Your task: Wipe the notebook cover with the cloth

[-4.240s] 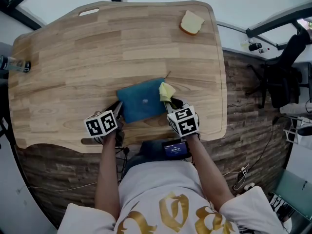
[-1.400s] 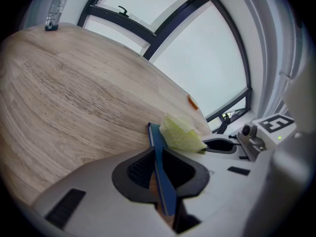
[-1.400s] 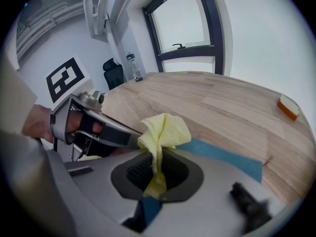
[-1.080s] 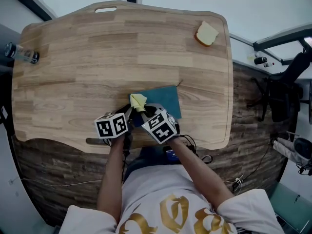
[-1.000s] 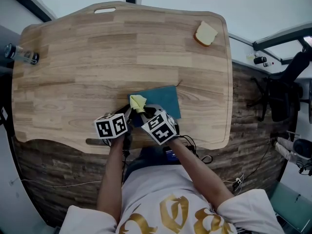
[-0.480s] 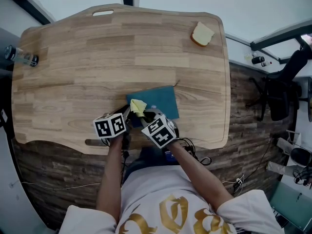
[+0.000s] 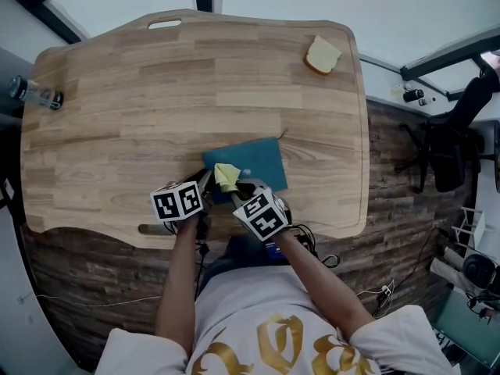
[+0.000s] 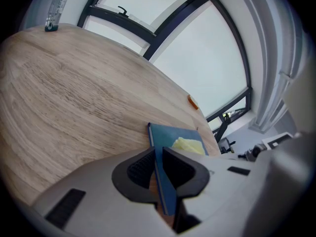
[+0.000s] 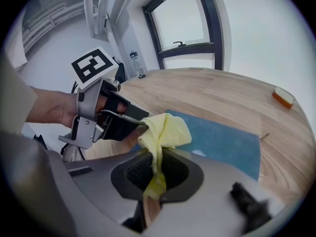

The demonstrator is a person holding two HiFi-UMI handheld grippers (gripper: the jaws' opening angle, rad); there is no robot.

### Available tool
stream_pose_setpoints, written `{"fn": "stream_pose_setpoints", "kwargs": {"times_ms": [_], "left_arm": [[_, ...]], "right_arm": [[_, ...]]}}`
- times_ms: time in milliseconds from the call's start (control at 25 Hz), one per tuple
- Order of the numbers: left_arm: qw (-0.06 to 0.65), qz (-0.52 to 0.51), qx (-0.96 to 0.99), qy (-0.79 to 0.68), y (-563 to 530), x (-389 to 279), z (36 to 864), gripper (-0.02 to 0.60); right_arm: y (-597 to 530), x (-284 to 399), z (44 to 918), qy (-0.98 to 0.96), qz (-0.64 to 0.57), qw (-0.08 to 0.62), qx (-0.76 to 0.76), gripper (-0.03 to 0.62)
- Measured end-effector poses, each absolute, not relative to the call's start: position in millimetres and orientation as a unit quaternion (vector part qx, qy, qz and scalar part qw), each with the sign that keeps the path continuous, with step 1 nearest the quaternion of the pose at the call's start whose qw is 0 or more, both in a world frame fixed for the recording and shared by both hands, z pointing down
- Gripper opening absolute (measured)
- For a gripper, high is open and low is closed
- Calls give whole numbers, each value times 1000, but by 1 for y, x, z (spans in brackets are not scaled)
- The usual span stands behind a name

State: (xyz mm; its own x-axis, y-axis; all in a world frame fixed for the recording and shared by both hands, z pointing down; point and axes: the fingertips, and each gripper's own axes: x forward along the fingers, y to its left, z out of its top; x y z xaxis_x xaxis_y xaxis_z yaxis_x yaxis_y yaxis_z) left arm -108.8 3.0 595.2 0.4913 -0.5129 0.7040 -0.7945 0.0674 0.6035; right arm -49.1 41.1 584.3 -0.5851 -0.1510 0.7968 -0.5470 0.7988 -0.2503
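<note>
A teal notebook (image 7: 254, 161) lies flat near the front edge of the wooden table (image 7: 141, 92). My left gripper (image 7: 205, 187) is shut on the notebook's near left edge (image 8: 163, 186), its jaws clamping the cover. My right gripper (image 7: 234, 186) is shut on a yellow cloth (image 7: 226, 176), which bunches out past the jaws (image 9: 163, 132) and rests on the notebook's left part (image 9: 222, 142). The cloth (image 8: 188, 145) also shows on the cover in the left gripper view. In the right gripper view the left gripper (image 9: 136, 121) sits just beside the cloth.
A slice of bread (image 7: 322, 55) lies at the table's far right corner. A small bottle (image 7: 33, 94) lies at the far left edge. An office chair (image 7: 457, 131) stands on the floor to the right. A handle slot (image 7: 163, 23) is cut in the far edge.
Over the last second the right gripper and the cloth shifted slightly right and nearer on the cover. Since 4.2 s ago the cloth moved from the notebook's right side to its left.
</note>
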Motion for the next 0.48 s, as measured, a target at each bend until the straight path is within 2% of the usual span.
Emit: {"fn": "stream_pose_setpoints", "kwargs": {"times_ms": [480], "left_arm": [[542, 129, 672, -488, 0, -110, 591, 57]], "right_arm": [[34, -23, 586, -847, 247, 406, 237, 38]]}}
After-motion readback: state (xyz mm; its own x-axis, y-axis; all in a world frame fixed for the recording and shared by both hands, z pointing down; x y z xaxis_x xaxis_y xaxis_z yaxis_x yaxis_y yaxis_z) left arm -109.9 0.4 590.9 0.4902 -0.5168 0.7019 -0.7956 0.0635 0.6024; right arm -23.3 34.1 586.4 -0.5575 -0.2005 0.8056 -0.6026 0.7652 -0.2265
